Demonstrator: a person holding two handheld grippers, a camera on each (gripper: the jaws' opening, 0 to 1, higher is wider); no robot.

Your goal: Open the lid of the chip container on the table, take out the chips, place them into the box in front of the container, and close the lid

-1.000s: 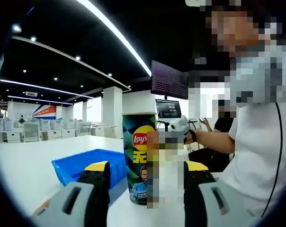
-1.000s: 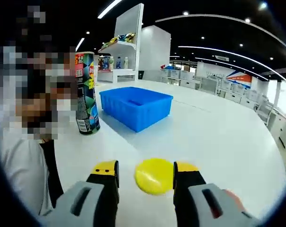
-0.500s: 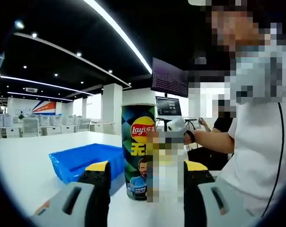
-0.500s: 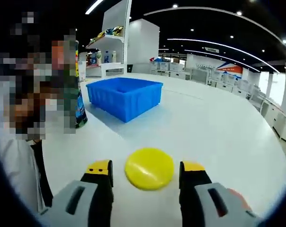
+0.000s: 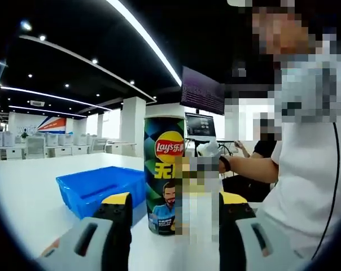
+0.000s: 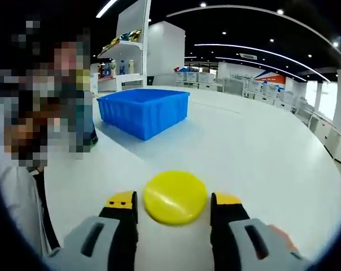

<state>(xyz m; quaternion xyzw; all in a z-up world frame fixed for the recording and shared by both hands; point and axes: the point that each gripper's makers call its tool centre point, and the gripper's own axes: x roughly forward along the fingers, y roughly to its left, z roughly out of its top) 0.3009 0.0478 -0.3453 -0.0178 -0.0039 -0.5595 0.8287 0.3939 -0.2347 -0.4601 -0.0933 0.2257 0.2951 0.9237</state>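
The Lay's chip can (image 5: 163, 169) stands upright on the white table, just ahead of my left gripper (image 5: 176, 221), whose jaws are open and empty. The blue box (image 5: 97, 189) sits to the can's left, touching or nearly touching it. In the right gripper view a yellow round lid (image 6: 175, 196) lies flat on the table between the jaws of my right gripper (image 6: 175, 208). That gripper is open, with a thin gap on each side of the lid. Farther back are the blue box (image 6: 142, 110) and, to its left, the can (image 6: 92, 127), partly hidden.
The person in a white shirt (image 5: 306, 186) stands close on the right of the left gripper view. The white table (image 6: 261, 152) stretches wide to the right of the box. A shelf unit (image 6: 131, 51) and desks stand far behind.
The right jaws have spread off the yellow lid, which now lies free on the table. Both cameras have dropped a little lower toward the table; the can and box have not moved.
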